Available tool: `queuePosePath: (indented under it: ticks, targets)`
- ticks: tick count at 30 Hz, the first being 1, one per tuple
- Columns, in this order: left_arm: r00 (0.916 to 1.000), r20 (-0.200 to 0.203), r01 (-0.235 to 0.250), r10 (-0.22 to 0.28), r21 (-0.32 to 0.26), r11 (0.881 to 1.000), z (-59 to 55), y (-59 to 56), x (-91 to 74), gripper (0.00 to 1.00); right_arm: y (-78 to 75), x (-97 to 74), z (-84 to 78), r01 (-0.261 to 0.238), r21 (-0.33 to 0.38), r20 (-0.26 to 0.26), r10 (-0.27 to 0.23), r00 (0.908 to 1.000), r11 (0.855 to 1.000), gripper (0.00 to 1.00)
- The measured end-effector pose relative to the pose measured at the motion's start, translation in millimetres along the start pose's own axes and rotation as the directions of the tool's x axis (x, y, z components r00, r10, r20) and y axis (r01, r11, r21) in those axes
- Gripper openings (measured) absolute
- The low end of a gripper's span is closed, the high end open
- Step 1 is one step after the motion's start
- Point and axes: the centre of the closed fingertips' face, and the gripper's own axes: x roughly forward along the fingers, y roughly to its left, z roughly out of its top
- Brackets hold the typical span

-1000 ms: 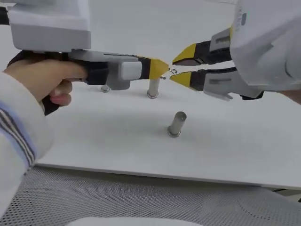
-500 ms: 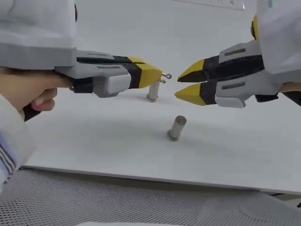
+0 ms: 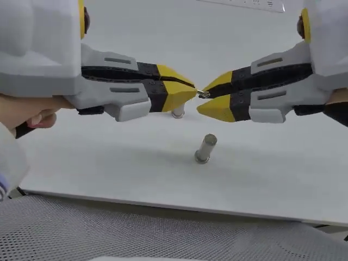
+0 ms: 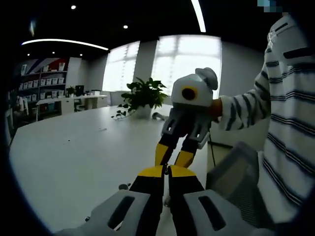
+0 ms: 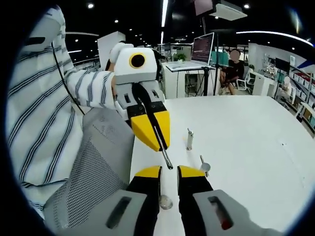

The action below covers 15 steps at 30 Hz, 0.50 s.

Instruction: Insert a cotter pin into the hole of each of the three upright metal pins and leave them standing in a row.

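Cotter pin [image 3: 202, 94] juts from the left gripper [image 3: 190, 90], whose jaws are clamped on it, above the table [image 3: 109, 157]. The right gripper [image 3: 204, 101], jaws parted, was apart half a second ago; now the pin's tip sits at its mouth. A metal pin [image 3: 205, 148] stands below.

1. My left gripper [image 3: 193, 89] and right gripper [image 3: 204, 101] meet tip to tip above the surface [image 3: 109, 157]. The slim gap between them is taken by the cotter pin [image 3: 201, 93] clamped in my left fingers [image 3: 175, 92].
2. Below the tips the near pin [image 3: 205, 148] stands on my side, the far pin [image 3: 177, 113] just behind, under the left fingers.
3. The surface to either side of these pins lies bare, open for a pass.
4. A mesh chair [image 3: 163, 234] lines the near edge.
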Motion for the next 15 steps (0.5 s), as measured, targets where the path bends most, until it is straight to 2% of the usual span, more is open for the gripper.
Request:
queuePosePath:
  ticks: [7, 15]
  targets:
    - [0.9995, -0.019, 0.027, -0.026, 0.028, 0.999, -4.7, -4.4, 1.6, 0.0, 6.1, -0.4, -1.1, -0.013, 0.003, 0.003, 0.013, 0.9999, 1.0, 0.01]
    - [0.9983, -0.037, 0.046, -0.045, 0.035, 0.998, -8.3, -10.3, 2.6, 0.0, 13.5, -3.9, -2.6, -0.032, -0.006, 0.001, 0.032, 0.9995, 0.999, 0.0]
